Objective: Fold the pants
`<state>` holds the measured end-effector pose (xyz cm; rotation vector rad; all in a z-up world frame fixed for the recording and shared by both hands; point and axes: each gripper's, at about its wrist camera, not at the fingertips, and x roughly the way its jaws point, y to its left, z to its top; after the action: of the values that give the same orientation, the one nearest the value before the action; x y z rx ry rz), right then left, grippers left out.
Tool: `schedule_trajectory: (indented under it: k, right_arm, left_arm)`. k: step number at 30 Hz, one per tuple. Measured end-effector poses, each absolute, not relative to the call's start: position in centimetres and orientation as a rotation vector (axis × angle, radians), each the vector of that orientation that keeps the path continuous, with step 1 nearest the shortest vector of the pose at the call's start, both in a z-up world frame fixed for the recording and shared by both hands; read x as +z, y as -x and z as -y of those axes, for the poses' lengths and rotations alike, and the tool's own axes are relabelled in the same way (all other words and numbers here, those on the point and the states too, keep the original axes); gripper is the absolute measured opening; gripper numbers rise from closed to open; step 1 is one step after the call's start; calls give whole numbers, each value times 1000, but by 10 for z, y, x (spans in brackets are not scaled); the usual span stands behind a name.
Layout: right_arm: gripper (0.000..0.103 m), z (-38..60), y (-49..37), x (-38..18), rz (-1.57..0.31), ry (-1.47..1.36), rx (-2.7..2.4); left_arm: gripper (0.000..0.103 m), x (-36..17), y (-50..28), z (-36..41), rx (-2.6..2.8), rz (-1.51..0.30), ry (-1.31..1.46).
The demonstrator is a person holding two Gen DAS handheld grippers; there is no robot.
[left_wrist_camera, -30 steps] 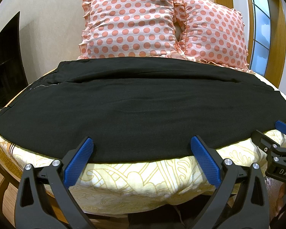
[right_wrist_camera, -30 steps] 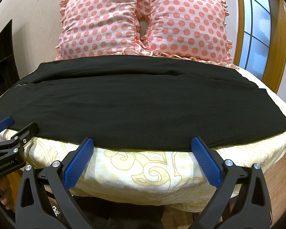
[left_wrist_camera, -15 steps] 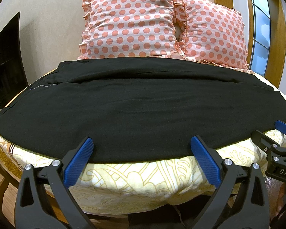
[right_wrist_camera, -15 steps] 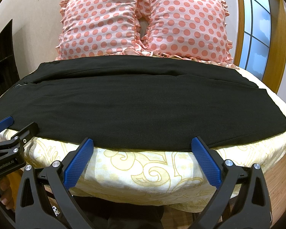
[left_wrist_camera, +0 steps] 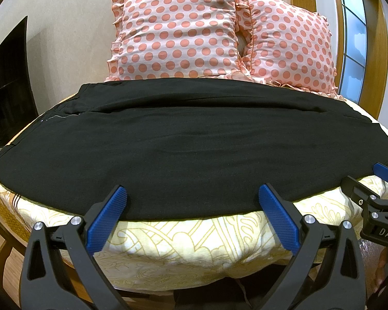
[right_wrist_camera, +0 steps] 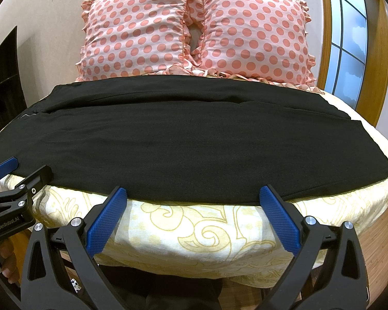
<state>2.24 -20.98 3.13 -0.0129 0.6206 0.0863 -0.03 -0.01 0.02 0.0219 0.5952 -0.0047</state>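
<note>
Left wrist view: the black pants (left_wrist_camera: 194, 152) lie spread flat across the bed (left_wrist_camera: 194, 242), stretched sideways in front of two pink polka-dot pillows (left_wrist_camera: 178, 36) that lean on the wall behind the pants. The left tongs (left_wrist_camera: 193, 193) hang wide apart at the near edge of the pants, their blue pads over the hem line, holding nothing. The right tongs (left_wrist_camera: 370, 180) show at the right end of the pants, just beside the cloth. Nothing has changed from half a second and a full second ago: pants, pillows and both tools sit in the same places. Right wrist view: the same pants (right_wrist_camera: 188, 142) cover the bed (right_wrist_camera: 194, 232) in front of the pillows (right_wrist_camera: 194, 25), one long seam running along the far side. The right tongs (right_wrist_camera: 193, 193) are also wide apart and empty at the near edge of the pants; the left tongs (right_wrist_camera: 20, 170) wait beside the left end of the pants. This stillness suggests folding has not begun; the pause looks like lining up for a first grasp of the near edge.
</note>
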Motion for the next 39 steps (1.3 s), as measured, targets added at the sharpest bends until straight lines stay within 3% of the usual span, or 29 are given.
schedule_trajectory:
  k: [39]
  right_arm:
    - [102, 211, -28, 37, -652, 20, 135]
  left_arm:
    - [101, 8, -7, 0, -13, -655, -27]
